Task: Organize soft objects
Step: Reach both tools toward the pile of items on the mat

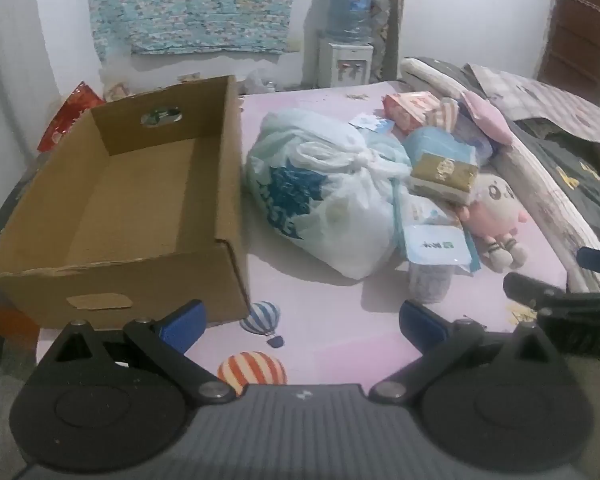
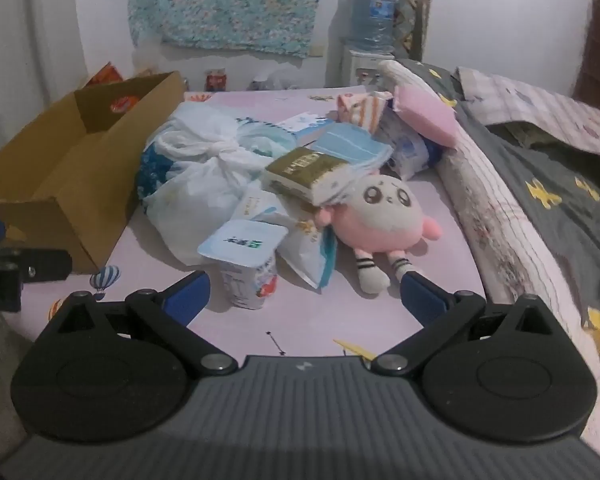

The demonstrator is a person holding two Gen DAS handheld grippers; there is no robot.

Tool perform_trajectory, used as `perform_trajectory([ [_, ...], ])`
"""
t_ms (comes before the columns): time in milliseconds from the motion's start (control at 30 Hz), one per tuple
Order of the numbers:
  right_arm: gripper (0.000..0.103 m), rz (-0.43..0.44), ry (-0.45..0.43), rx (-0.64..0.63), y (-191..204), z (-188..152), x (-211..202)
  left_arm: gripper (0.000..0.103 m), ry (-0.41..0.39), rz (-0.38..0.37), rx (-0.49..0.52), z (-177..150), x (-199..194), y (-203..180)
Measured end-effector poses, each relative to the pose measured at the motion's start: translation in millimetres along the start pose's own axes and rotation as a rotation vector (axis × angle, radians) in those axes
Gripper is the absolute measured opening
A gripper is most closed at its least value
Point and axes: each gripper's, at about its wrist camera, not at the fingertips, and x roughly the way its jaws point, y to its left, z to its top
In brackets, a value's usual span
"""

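A pile of soft things lies on the pink bed sheet. It holds a knotted white plastic bag, a pink and white plush doll, a gold tissue pack, a blue packet and a sealed cup. An empty cardboard box stands left of the pile. My left gripper hovers open near the box's front corner. My right gripper hovers open just before the cup and the doll's feet. Neither holds anything.
A pink cushion and folded bedding line the right side of the bed. A water dispenser stands at the far wall under a patterned cloth. Red packets lie behind the box.
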Motion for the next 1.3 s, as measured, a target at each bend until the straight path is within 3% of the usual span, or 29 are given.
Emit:
perform_trajectory([
  [267, 0.102, -0.026, -0.094, 0.068, -46, -18, -2, 0.103, -0.039, -0.103, 0.024, 1, 10, -18],
  [467, 0.102, 0.034, -0.108, 0.214, -83, -20, 5, 0.103, -0.056, -0.192, 0.052, 10, 17, -40],
  [600, 0.102, 0.055, -0.102, 0.272, -97, -19, 16, 0.103, -0.077, -0.212, 0.077, 18, 20, -52],
  [667, 0.102, 0.066, -0.100, 0.293, -101, -16, 22, 0.103, -0.043, -0.203, 0.098, 24, 28, -53],
  [800, 0.101, 0.094, -0.110, 0.339, -112, -7, 31, 0.103, -0.101, -0.220, 0.124, 47, 29, -62],
  [967, 0.101, 0.107, -0.164, 0.362, -124, 15, 35, 0.103, -0.184, -0.231, 0.137, 85, 23, -67],
  [1100, 0.101, 0.111, -0.217, 0.367, -139, 46, 44, 0.103, -0.205, -0.226, 0.122, 111, 29, -66],
  [1300, 0.102, 0.119, -0.251, 0.338, -163, 126, 89, 0.099, -0.159, -0.199, 0.084, 143, 50, -60],
])
